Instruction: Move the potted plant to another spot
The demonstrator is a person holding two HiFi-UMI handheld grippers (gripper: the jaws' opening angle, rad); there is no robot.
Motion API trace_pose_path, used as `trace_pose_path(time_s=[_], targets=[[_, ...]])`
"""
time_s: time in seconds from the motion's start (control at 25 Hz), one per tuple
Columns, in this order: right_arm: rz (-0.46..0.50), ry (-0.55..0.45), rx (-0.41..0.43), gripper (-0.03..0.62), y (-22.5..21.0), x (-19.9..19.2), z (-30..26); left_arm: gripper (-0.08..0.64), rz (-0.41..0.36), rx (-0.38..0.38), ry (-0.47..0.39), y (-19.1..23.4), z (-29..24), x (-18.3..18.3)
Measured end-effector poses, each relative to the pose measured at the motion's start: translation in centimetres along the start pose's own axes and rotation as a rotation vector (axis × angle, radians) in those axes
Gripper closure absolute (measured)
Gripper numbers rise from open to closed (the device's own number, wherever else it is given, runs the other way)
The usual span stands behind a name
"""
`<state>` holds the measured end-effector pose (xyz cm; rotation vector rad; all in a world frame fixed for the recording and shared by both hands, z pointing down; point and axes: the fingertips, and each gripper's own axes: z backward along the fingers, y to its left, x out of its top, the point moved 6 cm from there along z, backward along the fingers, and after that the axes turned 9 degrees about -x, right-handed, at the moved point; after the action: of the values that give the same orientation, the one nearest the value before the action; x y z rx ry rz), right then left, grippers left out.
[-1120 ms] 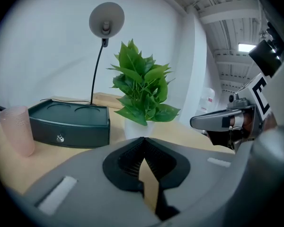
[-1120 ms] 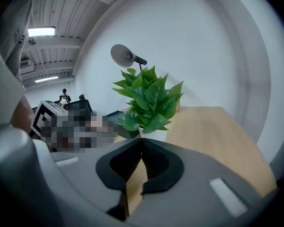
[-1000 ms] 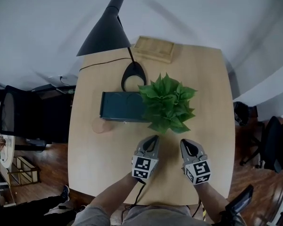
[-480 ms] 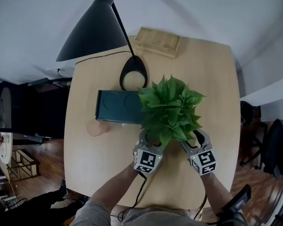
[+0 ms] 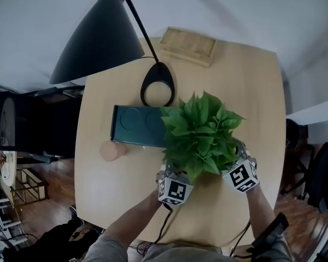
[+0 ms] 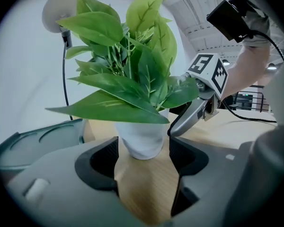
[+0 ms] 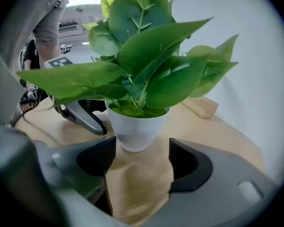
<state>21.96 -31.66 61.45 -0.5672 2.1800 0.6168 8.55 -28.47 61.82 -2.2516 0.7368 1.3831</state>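
The left gripper (image 6: 144,162) and right gripper (image 7: 141,157) have just been opening, both released; the potted plant (image 5: 202,132) stands ungripped at their mouths on the table (image 5: 126,201); an uneven squeeze could tip it.

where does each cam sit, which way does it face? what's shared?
Head view: on the head, steeply down at the table; forearms show; left gripper, right gripper flank the potted plant.
Left gripper view: on that gripper, along its open jaws at the pot; right gripper beyond.
Right gripper view: on that gripper, along its open jaws at the pot; left gripper beyond.
Shared: potted plant; both jaws have just been opening, pot at their mouths, ungripped.
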Motion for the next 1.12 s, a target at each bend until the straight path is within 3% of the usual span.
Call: trace_pose_path(time_s=[0.28,0.4,0.48,0.68,0.92,1.12], targets=[[0.125,0.014,0.058,0.193,0.3,0.9,-1.4,0.235,0.016,-0.001,0.0,0.1,-0.6,0.1],[0.225,0.007,0.075,0.204,0.3,1.3,-1.5,0.241,0.012,-0.017,-0.001,0.1,-0.8,0.1],[0.243,0.003,0.081,0.207,0.2,1.4,-1.4,0.241,0.034,-0.019,-0.011,0.1,-1.0,0.3],[0.186,-0.01,0.075,0.229,0.2,1.3,-0.7,0.259,0.051,-0.027,0.01,0.4,-1.2,-0.2],[0.129,-0.044,0.078,0.235,1.2,1.3,0.7,0.255,0.091,-0.113,0.032,-0.1,-0.4,-0.1],[0.052,-0.067,0.069,0.236,3.5,0.4,2.8,0.255,0.066,-0.172,0.046,-2.2,1.4,-0.3]])
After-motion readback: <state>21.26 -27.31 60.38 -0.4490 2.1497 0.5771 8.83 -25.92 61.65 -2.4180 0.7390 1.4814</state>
